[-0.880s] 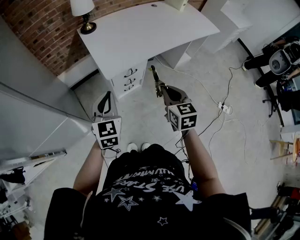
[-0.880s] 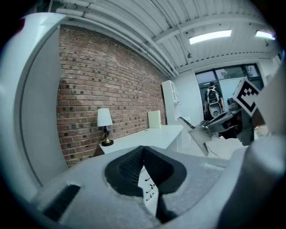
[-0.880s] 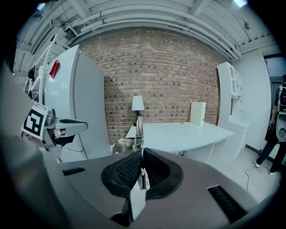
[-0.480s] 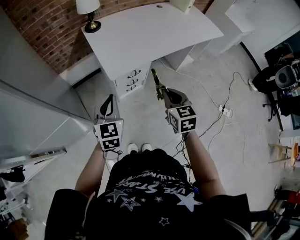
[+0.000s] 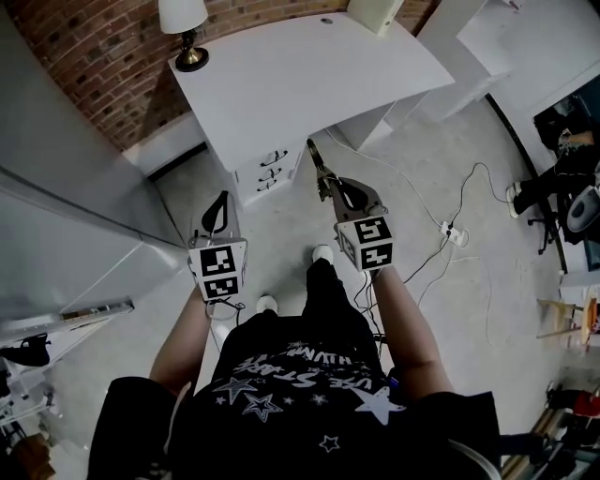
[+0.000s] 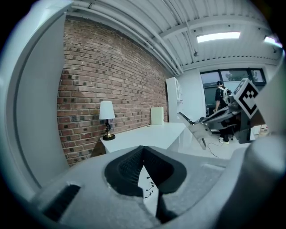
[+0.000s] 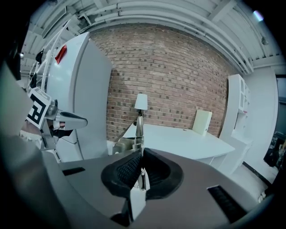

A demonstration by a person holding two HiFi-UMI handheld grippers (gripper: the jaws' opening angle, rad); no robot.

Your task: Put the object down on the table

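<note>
My right gripper is shut on a slim metal pliers-like tool that sticks out forward, past the jaws, toward the white table. In the right gripper view the tool rises from between the closed pads, with the table beyond it. My left gripper is held lower left, over the floor, shut with nothing in it. Its pads meet in the left gripper view, where the tool shows at right. Both grippers are short of the table's edge.
A lamp stands at the table's back left corner and a cream box at its back. A drawer unit sits under the table. Cables and a power strip lie on the floor. A grey partition runs along the left.
The person has stepped forward, one foot now ahead. The table has come nearer and lower in the head view. Both grippers keep their pose, and the right one still holds the tool.
</note>
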